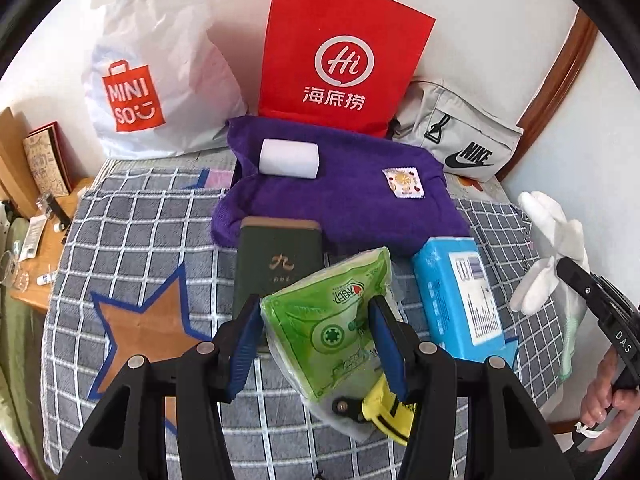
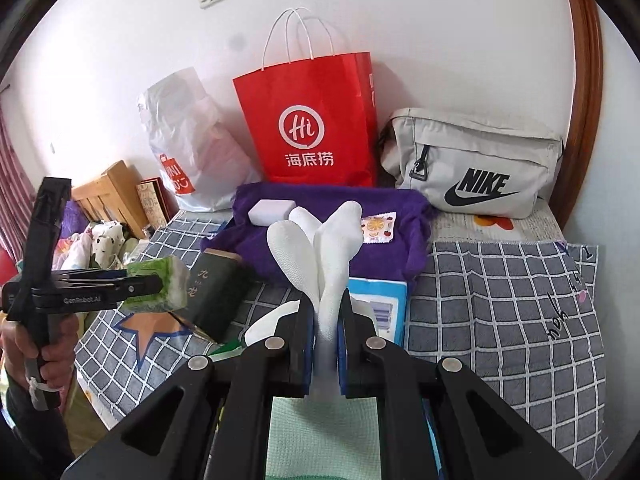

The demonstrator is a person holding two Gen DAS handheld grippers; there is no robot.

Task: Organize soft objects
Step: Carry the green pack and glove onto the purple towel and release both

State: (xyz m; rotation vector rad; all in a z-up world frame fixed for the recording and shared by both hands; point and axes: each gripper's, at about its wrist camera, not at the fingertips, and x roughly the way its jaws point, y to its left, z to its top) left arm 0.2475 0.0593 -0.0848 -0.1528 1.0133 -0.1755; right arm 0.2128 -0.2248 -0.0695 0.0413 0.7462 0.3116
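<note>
Left gripper (image 1: 316,332) pinched the green pack (image 1: 336,320) above the bed (image 1: 140,216); right gripper (image 2: 325,344) clamped a white glove (image 2: 332,248), purple towel (image 2: 400,252) beyond.

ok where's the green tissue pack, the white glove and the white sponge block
green plastic tissue pack (image 1: 332,320), left wrist view, on its printed front between the jaws
white fabric glove (image 2: 332,248), right wrist view, on the fingers above the jaws
white rectangular sponge block (image 1: 289,159), left wrist view, on its top face

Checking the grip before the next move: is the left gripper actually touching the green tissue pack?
Touching. The left wrist view shows both blue pads of the left gripper pressed against the sides of the green tissue pack, which hangs above the bed.
</note>
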